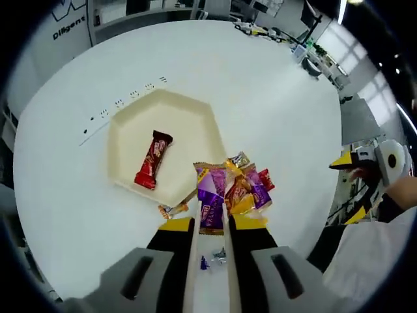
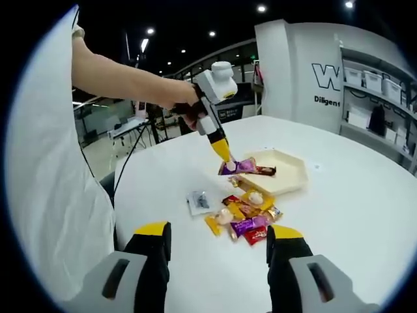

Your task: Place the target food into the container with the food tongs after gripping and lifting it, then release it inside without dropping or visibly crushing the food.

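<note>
My left gripper [image 1: 212,223] is shut on a pair of white food tongs [image 1: 193,261], whose tips pinch a purple snack packet [image 1: 211,203]. In the right gripper view that packet [image 2: 238,167] hangs below the left gripper [image 2: 223,151], above the table beside the tray. The cream hexagonal tray [image 1: 124,140] holds one red candy bar [image 1: 153,160]; the same tray [image 2: 290,175] lies behind the snack pile [image 2: 247,218]. My right gripper [image 2: 215,238] stands open with nothing between its jaws, near the table edge. It also appears at the right of the left gripper view [image 1: 349,189], held by a hand.
Several wrapped snacks [image 1: 247,186] lie in a heap just right of the tray. A small pale packet [image 2: 199,201] lies apart on the round white table [image 1: 273,98]. A person's arm and white shirt [image 2: 45,195] fill the left side. Shelves stand behind.
</note>
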`<state>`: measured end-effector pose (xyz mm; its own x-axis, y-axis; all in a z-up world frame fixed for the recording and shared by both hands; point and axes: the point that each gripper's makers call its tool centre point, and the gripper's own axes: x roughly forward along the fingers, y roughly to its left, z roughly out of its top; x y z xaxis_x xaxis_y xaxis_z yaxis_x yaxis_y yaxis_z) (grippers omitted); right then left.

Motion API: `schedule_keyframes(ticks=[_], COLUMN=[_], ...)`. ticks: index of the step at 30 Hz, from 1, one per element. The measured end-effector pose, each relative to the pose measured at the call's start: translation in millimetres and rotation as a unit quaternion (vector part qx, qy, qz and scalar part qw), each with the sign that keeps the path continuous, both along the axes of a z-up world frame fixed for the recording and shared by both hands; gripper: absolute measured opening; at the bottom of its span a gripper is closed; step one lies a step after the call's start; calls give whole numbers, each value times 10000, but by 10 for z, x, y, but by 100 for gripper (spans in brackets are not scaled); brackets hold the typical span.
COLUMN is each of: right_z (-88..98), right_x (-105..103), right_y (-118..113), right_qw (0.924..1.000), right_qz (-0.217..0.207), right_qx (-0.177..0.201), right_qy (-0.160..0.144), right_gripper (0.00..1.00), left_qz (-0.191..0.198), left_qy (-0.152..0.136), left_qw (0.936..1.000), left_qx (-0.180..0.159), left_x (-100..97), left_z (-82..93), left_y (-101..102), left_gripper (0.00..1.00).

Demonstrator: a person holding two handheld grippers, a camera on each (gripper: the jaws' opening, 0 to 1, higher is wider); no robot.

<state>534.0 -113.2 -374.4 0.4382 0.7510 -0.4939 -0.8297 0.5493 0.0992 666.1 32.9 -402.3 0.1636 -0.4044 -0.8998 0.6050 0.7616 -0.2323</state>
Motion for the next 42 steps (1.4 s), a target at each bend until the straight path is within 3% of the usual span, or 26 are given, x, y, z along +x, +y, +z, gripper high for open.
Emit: schedule_keyframes(ticks=[10,18,33,42], right_z=[8,-9,-1,8], right_x=[34,35,45,46], right_y=[-108,-145,-145,-124], right_qw=[9999,9998,9999,9999], right_qz=[-125,-177,-154,-108], right_qx=[-10,-19,-20,-23], right_qy=[6,42,34,18], right_gripper=[56,56,57,56], left_qz=[147,292,342,169], left_qy=[-168,-270,-458,-566], left_qw=[9997,9991,9982,9979], left_qx=[-44,-128,-176,-272], left_x=[439,641,753,601], left_z=[118,175,265,316], left_y=[-88,-133,-118,-109], left_gripper=[19,19,20,20])
